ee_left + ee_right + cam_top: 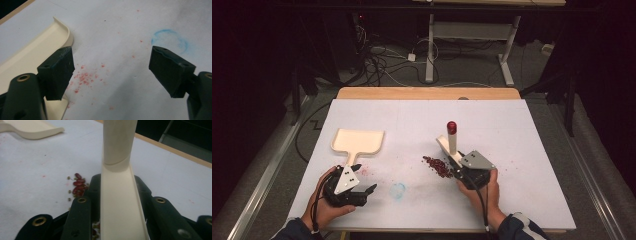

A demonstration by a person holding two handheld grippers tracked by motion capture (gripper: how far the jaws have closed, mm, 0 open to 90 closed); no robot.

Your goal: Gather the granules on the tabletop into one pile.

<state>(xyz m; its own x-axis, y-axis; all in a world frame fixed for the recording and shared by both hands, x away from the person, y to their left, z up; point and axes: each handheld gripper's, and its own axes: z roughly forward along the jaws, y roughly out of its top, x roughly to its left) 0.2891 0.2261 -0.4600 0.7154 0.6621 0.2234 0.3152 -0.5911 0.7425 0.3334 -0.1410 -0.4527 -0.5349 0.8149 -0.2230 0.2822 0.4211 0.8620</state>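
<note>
A cream dustpan (358, 140) lies flat on the white table at the left, its handle toward me. My left gripper (364, 179) rests just in front of that handle, open, with nothing between its fingers. In the left gripper view (112, 62) its left jaw overlaps the dustpan (30, 55) edge. My right gripper (459, 167) is shut on a cream brush-like tool (451, 142) with a red cap on its upright handle. The tool (120, 202) runs up between the jaws (117, 181). A small pile of red beans (437, 166) lies just left of the tool; the beans (78, 186) touch the gripper's left side.
A faint blue ring mark (398, 190) sits on the table between my hands, and the ring (170, 41) lies beyond the left gripper's right jaw. Red dust specks (85, 77) lie by the dustpan handle. A wooden strip (427, 93) edges the far side; cables lie on the floor beyond.
</note>
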